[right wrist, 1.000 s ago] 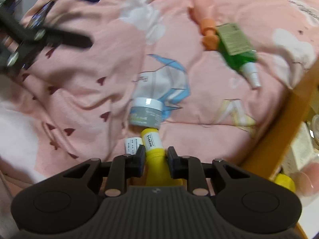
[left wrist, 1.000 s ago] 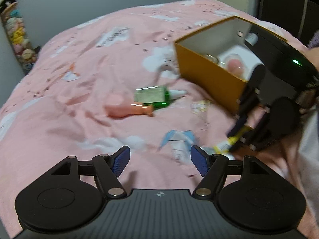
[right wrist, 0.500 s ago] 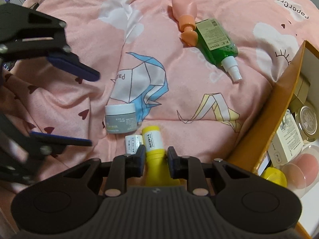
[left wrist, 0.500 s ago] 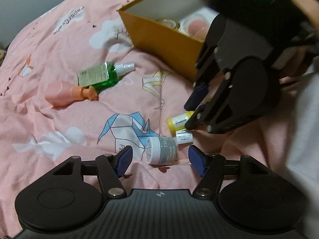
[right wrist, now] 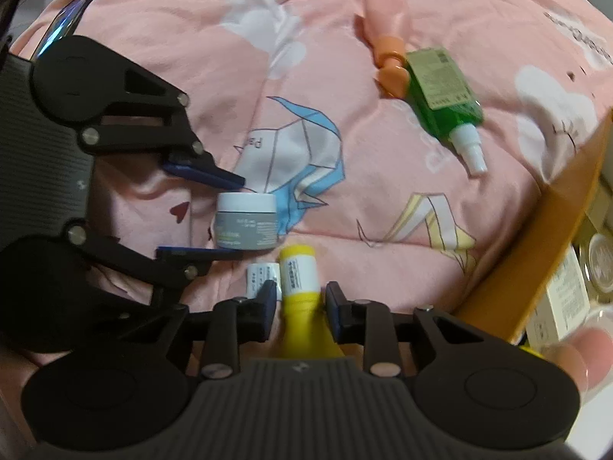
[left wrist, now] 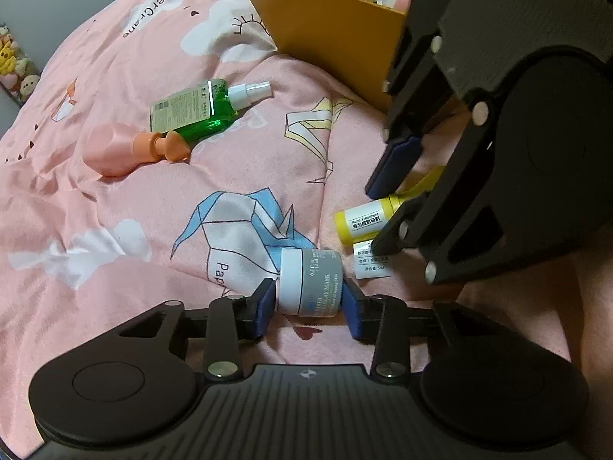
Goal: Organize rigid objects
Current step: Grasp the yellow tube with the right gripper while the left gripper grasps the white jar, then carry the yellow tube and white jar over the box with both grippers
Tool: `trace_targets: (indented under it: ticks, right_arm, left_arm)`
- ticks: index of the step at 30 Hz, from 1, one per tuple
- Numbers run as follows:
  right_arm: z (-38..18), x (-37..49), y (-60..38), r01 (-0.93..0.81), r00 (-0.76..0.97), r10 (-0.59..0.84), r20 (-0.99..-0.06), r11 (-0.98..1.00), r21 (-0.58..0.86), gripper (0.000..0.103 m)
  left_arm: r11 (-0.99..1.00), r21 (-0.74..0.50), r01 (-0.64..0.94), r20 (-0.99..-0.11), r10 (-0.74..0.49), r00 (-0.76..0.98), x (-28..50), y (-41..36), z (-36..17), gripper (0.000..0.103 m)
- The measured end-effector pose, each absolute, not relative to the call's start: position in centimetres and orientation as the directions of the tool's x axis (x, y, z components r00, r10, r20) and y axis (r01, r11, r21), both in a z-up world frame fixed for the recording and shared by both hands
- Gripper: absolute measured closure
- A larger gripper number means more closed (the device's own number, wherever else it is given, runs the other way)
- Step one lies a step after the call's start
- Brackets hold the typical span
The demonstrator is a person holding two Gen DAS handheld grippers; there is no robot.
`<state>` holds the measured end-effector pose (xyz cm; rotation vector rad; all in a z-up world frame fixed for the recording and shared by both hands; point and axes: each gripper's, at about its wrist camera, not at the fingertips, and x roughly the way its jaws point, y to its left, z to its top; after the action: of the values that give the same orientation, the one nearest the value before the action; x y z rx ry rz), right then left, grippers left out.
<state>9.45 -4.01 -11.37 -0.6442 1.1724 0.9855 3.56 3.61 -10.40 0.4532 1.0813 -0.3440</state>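
A grey jar with a white lid [left wrist: 310, 287] lies on its side on the pink bedspread. My left gripper [left wrist: 309, 304] has its blue pads on both sides of it and looks shut on it; the right wrist view shows the jar [right wrist: 247, 226] between those fingers [right wrist: 203, 172]. A yellow tube [right wrist: 299, 291] sits between the pads of my right gripper [right wrist: 300, 299], which stands slightly open around it. The tube also shows in the left wrist view [left wrist: 364, 220]. A small white tube [left wrist: 371, 264] lies beside it.
A green spray bottle [left wrist: 191, 111] and a pink bottle with an orange cap [left wrist: 122, 147] lie further out on the bed. An orange box [left wrist: 329, 27] holding several cosmetics stands at the right; it also shows in the right wrist view [right wrist: 536, 253].
My left gripper moved forward and closed onto the grey jar. My right gripper's pads loosened a little around the yellow tube and the two grippers came closer together.
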Motion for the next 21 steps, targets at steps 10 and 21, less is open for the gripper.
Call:
trace_targets:
  ticks: [10, 21]
  right_arm:
    - [-12.8, 9.5, -2.6, -0.901, 0.041, 0.262, -0.964, 0.426, 0.078, 0.080]
    - [-9.2, 8.4, -4.8, -0.862, 0.157, 0.320, -0.934, 0.506, 0.029, 0.082]
  left_arm:
    - [0.846, 0.217, 0.486, -0.906, -0.011, 0.424, 3.8, 2.8, -11.3, 0.062]
    - [0.892, 0.198, 0.407, -0.860, -0.041, 0.509, 3.0, 3.9, -9.0, 0.065]
